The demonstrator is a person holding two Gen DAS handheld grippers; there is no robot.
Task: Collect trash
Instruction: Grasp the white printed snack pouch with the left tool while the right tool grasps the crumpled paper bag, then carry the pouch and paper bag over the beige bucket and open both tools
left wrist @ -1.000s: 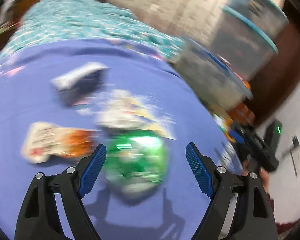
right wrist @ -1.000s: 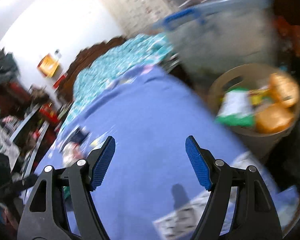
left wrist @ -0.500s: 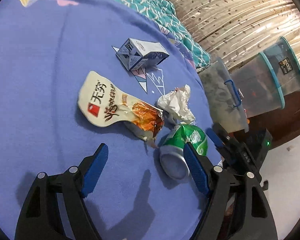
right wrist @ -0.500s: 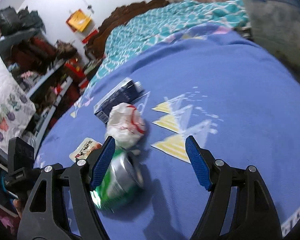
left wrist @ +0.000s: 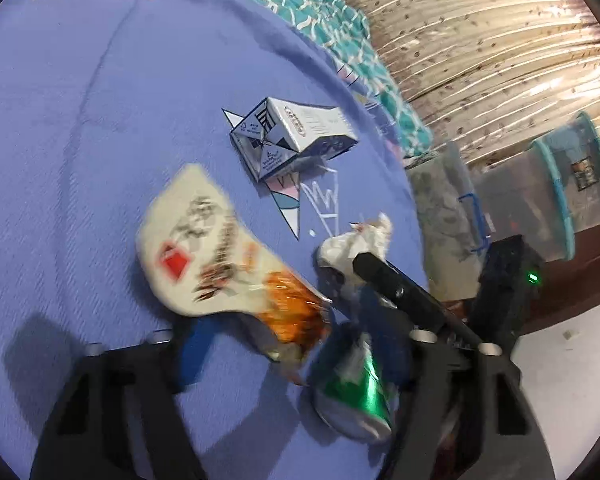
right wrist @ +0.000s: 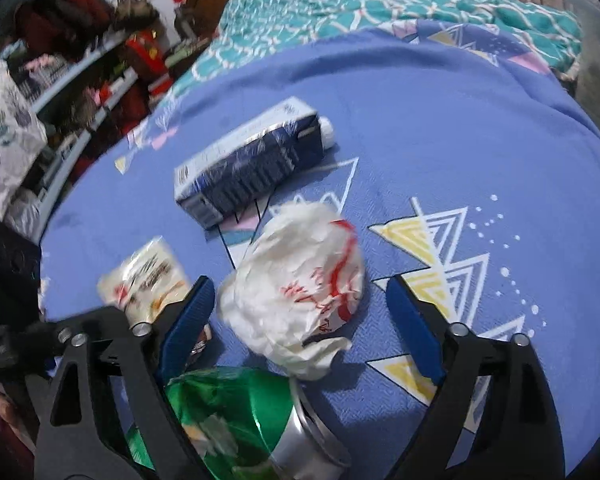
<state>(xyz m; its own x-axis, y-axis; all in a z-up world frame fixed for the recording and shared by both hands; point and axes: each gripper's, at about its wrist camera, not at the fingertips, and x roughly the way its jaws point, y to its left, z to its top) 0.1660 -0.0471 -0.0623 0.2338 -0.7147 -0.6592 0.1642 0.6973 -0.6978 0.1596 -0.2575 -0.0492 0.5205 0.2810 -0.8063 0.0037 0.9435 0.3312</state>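
green can [left wrist: 354, 392] between closing left jaws (blurred)

Both wrist cameras look steeply down, close over the blue bedspread [left wrist: 80, 120], from opposing sides. Shared ground: carton [left wrist: 296, 140], crumpled paper [right wrist: 296, 284], green can [left wrist: 356, 396], snack wrapper [right wrist: 148, 276].

On the bedsheet [right wrist: 480, 128], the carton [right wrist: 252, 164] lay above centre in the right wrist frame. The crumpled paper [right wrist: 296, 284] sat just below it, the can [right wrist: 240, 420] at the bottom edge, and the snack wrapper [right wrist: 148, 276] at left. Storage bins [left wrist: 540, 200] stood at the left wrist frame's right.
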